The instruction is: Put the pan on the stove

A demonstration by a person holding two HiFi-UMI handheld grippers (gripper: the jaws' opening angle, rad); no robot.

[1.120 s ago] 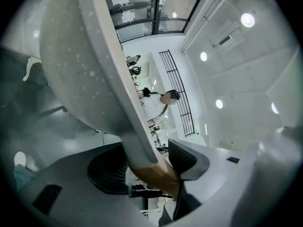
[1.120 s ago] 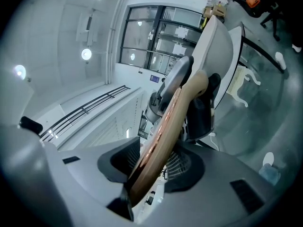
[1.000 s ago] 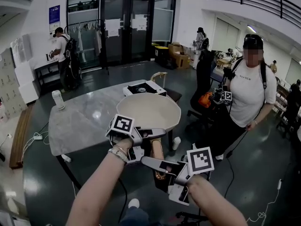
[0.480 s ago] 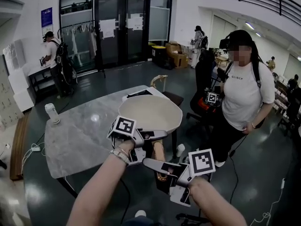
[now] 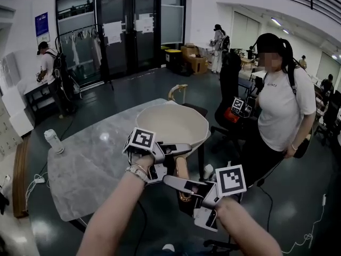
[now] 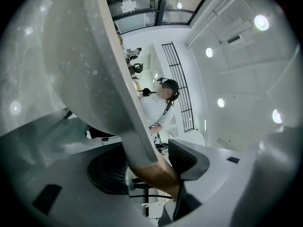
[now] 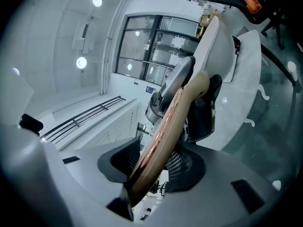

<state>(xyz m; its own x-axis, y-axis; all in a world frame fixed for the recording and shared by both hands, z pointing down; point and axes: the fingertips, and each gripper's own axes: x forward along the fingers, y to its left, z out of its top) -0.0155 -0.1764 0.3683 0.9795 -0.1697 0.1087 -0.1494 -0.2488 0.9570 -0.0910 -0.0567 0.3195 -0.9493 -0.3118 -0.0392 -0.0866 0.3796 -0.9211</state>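
Head view – pan held over the tabletop's far right corner, white bottle at its left edge, person in white shirt standing off the right side; both forearms reach forward, roughly level

Left gripper view – left gripper clamped on the handle near the bowl

Right gripper view – right gripper closed on the handle's copper end

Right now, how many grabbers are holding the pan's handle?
2. The left gripper clamps the handle close to the pan; the right gripper clamps it farther back, nearer the person. None seem hidden.
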